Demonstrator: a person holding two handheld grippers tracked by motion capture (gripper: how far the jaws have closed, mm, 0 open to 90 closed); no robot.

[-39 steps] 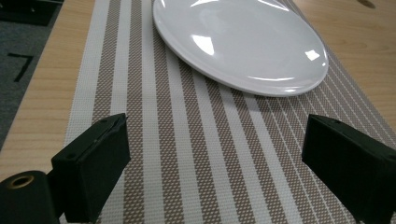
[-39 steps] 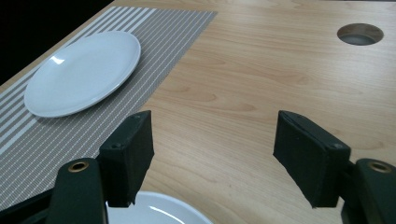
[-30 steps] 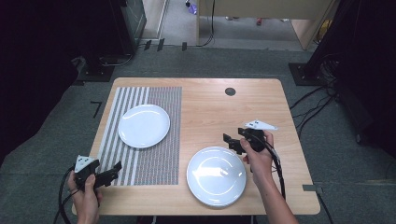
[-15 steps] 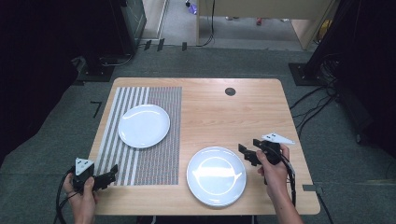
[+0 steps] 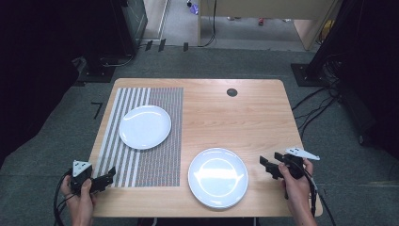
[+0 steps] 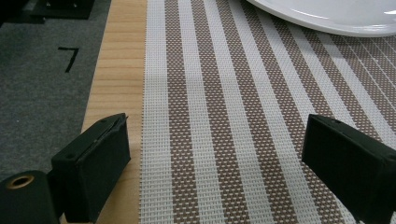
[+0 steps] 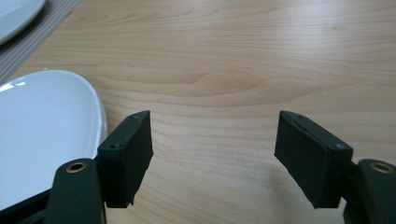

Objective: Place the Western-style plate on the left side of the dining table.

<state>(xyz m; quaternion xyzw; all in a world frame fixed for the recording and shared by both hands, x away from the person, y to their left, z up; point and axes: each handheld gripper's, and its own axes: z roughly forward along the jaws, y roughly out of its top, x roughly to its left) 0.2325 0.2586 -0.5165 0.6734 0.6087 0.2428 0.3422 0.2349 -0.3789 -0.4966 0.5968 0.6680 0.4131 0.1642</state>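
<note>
Right gripper [image 5: 267,167] was low beside the near plate [image 5: 218,177], jaws spread, nothing between them. Left gripper [image 5: 109,176], jaws likewise spread and empty, rested at the striped mat's [image 5: 150,155] near edge. Farther off, a second plate [image 5: 144,126] sat on the mat. Judged: approach step; next, align jaws with the near plate's rim.

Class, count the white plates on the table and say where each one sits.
2. One plate lies on the striped placemat at the table's left; the other plate rests on bare wood near the front edge, beside the right gripper.
</note>
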